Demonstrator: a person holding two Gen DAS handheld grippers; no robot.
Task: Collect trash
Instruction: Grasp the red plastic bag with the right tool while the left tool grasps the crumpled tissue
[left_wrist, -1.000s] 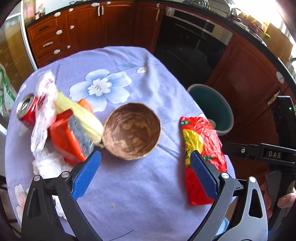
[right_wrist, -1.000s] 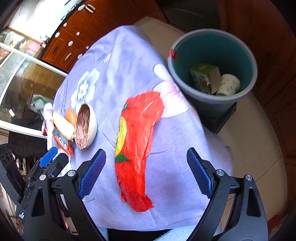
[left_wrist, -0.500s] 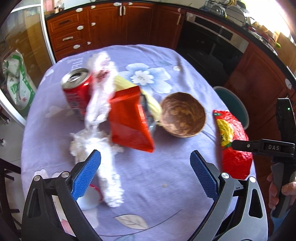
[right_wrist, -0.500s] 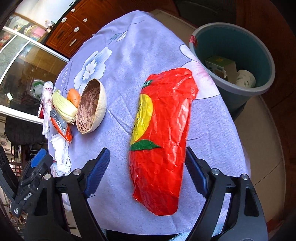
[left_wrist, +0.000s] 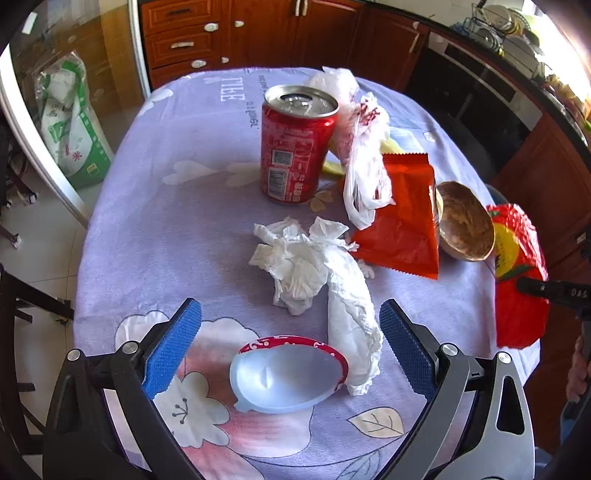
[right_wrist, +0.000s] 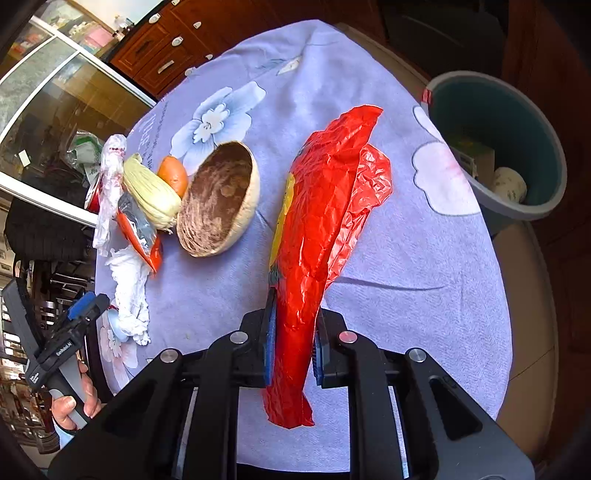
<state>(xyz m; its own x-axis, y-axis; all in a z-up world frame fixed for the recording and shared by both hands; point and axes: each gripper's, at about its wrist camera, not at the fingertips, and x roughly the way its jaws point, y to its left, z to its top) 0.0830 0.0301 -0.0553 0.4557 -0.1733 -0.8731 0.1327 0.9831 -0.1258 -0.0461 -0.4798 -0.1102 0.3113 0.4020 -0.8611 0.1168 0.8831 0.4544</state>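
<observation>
- Big change from a second ago: the left gripper has swung away from the wooden bowl and now hangs over the crumpled white tissue, and the right gripper, wide apart back then, is closing in on the red plastic bag.
- Right fingers: blue pads pinch the bag's lower neck from both sides, nearly together, plastic bunched between them; the tail hangs below the fingers.
- Left fingers: spread wide, holding nothing; a small red-rimmed white dish sits between them, the tissue just ahead.
- The bag is wrinkled, shiny red with a yellow patch, stretching away from the right fingers across the lilac flowered tablecloth.
- Beyond the right finger, off the table, stands the teal bin.
- Past the left fingers: red can, orange wrapper.
</observation>
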